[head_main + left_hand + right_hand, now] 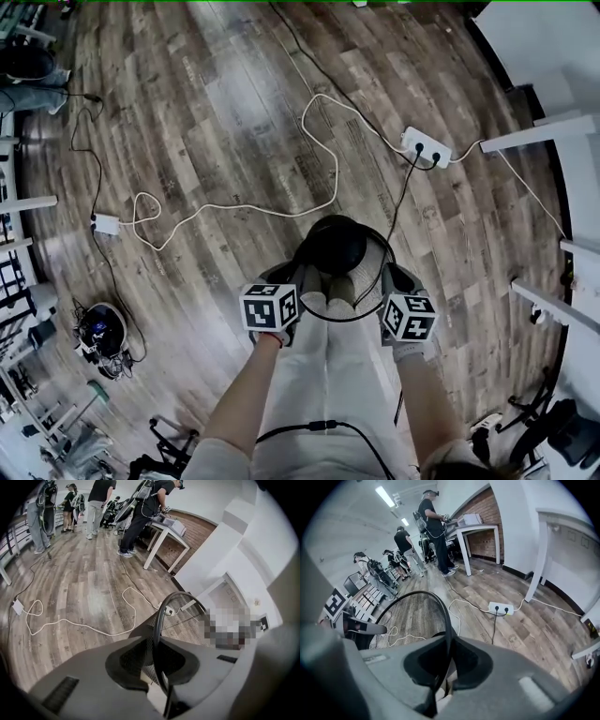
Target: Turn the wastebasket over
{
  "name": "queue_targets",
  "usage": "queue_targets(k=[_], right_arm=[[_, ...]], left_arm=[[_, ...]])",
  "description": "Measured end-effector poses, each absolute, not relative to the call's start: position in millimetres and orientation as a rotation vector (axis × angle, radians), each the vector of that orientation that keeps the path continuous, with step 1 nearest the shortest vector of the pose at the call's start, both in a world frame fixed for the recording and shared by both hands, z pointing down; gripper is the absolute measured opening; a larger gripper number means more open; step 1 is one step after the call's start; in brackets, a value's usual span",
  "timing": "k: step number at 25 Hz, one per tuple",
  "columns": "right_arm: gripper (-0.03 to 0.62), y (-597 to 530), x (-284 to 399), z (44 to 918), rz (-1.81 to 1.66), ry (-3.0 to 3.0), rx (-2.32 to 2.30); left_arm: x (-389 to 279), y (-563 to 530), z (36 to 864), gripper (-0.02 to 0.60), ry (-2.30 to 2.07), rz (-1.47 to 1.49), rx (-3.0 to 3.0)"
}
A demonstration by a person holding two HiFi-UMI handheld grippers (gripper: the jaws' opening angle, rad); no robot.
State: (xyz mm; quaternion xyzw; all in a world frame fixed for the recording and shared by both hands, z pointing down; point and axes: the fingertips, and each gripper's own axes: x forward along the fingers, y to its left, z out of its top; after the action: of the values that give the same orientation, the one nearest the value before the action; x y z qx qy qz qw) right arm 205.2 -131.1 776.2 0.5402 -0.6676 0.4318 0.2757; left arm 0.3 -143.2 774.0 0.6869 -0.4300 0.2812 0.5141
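- The left tool (157, 667) was shut on the thin rim (157, 620) of the black mesh wastebasket (336, 246), at the rim's 9 o'clock in the head view.
- The right tool (440, 667) was clamped on the same rim at 3 o'clock.
- The wastebasket was held between them, apparently clear of the floor (234, 112), mouth upward and not yet inverted.
- Both grips were best kept firm and the wrists rolled together, lest the rim slip or twist.
- The white cable (323, 159) at 12 o'clock was to be avoided on setting down.
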Motion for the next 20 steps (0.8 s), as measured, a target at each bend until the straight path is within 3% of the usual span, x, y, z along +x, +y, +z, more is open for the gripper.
queue_targets(k=[20], right_arm=[[0.017, -129, 197, 620, 1.151, -1.84, 1.469]], left_arm=[[-7, -138, 622, 0.044, -1.061, 0.644, 1.676]])
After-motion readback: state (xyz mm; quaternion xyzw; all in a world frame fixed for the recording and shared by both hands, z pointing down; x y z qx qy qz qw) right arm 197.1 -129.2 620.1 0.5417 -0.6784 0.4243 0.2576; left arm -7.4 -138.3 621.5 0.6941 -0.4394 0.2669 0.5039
